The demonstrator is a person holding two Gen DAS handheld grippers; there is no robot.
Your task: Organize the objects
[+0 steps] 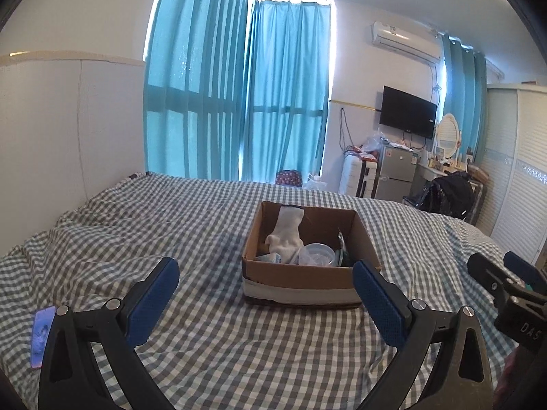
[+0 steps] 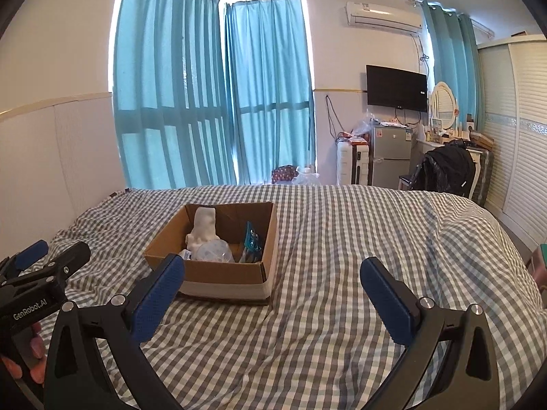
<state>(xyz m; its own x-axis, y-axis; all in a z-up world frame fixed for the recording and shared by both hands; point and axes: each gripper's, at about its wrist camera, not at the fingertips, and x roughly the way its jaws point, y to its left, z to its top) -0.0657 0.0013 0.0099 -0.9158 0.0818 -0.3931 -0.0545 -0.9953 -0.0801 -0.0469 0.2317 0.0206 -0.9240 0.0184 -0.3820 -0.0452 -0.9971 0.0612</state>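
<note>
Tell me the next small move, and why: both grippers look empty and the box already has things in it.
Probably swing the left gripper toward the phone lying on the checked bedspread at its left. Both grippers are open and hold nothing, and the sock, clear container and blue packet already sit in the cardboard box.

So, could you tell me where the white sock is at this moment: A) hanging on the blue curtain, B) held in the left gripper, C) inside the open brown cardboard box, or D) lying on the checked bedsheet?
C: the white sock stands inside the open brown cardboard box, and both grippers are empty.
</note>
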